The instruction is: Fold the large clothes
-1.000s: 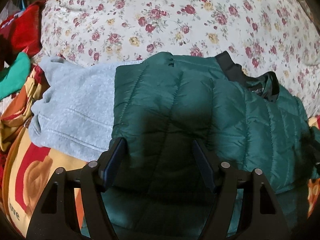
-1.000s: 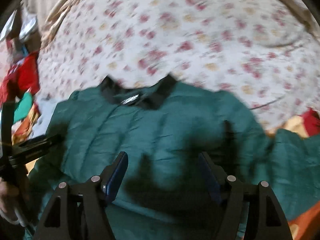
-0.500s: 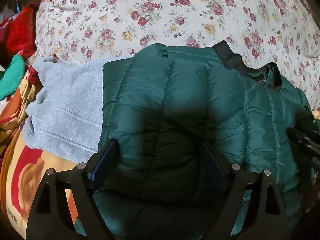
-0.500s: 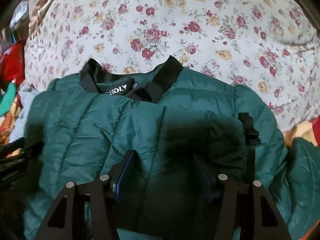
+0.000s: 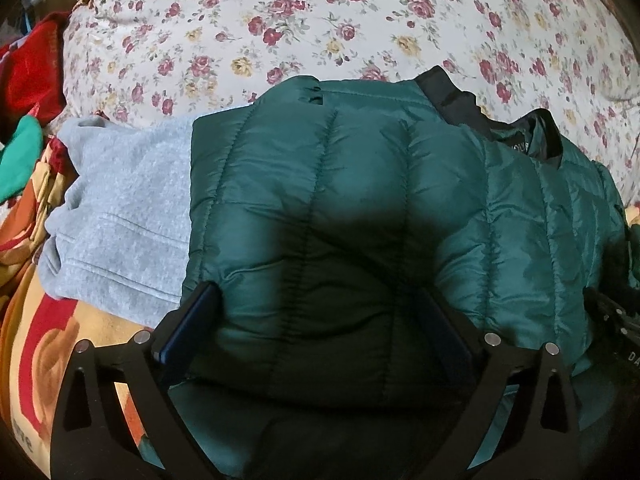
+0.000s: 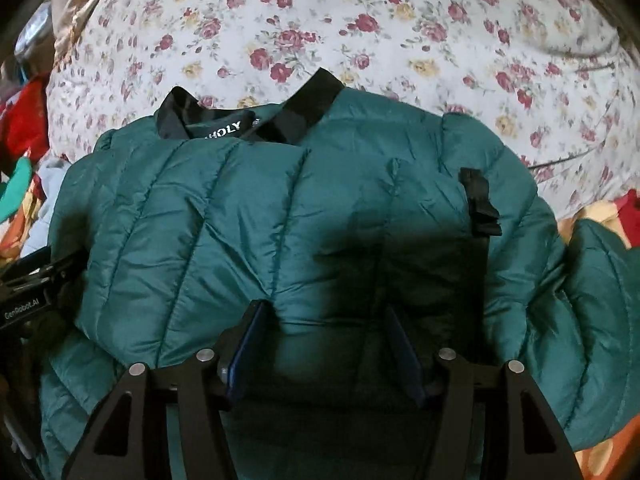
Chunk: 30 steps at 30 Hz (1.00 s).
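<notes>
A dark green quilted puffer jacket [image 5: 360, 200] with a black collar [image 6: 312, 108] lies folded on the bed, front panels laid inward. My left gripper [image 5: 320, 320] rests low on the jacket's left part. Its jaws are opening wide, and a puffy folded panel lies between them without being squeezed. My right gripper [image 6: 328, 328] presses down on the jacket's middle, jaws about half apart. Fabric [image 6: 280, 220] bulges between its fingers, with no pinch that I can see. Each gripper shows at the edge of the other's view: the right gripper [image 5: 612, 328], the left gripper [image 6: 28, 292].
A grey sweatshirt [image 5: 120, 208] lies under the jacket's left side. The floral bedsheet [image 5: 320, 20] stretches beyond the collar. Red cloth [image 5: 32, 72] and green cloth [image 5: 20, 152] are piled at far left on an orange patterned blanket [image 5: 40, 340]. A black buckle strap [image 6: 480, 204] lies on the jacket; a loose sleeve [image 6: 592, 300] lies at right.
My left jaws have spread wider over the jacket. The right gripper has come down closer onto the jacket, and its jaws have narrowed.
</notes>
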Available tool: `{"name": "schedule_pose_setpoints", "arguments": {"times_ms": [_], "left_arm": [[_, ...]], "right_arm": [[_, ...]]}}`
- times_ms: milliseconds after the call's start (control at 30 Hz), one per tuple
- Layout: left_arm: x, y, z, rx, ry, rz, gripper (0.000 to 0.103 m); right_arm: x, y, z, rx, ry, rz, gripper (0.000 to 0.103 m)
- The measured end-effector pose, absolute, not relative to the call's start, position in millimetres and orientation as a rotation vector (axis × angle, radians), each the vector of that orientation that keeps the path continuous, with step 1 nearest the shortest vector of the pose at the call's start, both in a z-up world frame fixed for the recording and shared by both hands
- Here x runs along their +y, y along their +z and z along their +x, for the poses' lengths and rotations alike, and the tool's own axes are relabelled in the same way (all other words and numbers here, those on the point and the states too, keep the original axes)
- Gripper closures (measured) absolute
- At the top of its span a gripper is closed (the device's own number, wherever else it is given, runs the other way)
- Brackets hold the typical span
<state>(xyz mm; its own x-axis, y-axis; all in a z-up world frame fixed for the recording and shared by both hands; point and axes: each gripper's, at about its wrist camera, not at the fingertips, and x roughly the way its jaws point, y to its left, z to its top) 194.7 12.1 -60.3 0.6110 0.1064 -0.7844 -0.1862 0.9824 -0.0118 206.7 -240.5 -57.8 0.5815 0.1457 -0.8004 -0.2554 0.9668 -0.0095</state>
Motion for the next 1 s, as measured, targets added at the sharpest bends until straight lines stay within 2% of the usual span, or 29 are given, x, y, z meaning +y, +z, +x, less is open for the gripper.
{"name": "schedule_pose_setpoints", "arguments": {"times_ms": [167,267,667,1000], "left_arm": [[11,-54,187,0.931,0.178,-0.087,0.003],[10,-43,174,0.919,0.177,-0.097,0.003],[-13,23,112,0.781,0.116,-0.118,0.003],[-47,47,81,0.735,0.08,-0.087,0.003]], "right_arm": [[-247,-37,196,0.924,0.238,-0.072,0.043],[-253,-20,182,0.895,0.24,-0.049,0.034],[-261,20,130,0.828,0.236,-0.042,0.031],[-282,36,104,0.803,0.206,-0.064,0.029]]}}
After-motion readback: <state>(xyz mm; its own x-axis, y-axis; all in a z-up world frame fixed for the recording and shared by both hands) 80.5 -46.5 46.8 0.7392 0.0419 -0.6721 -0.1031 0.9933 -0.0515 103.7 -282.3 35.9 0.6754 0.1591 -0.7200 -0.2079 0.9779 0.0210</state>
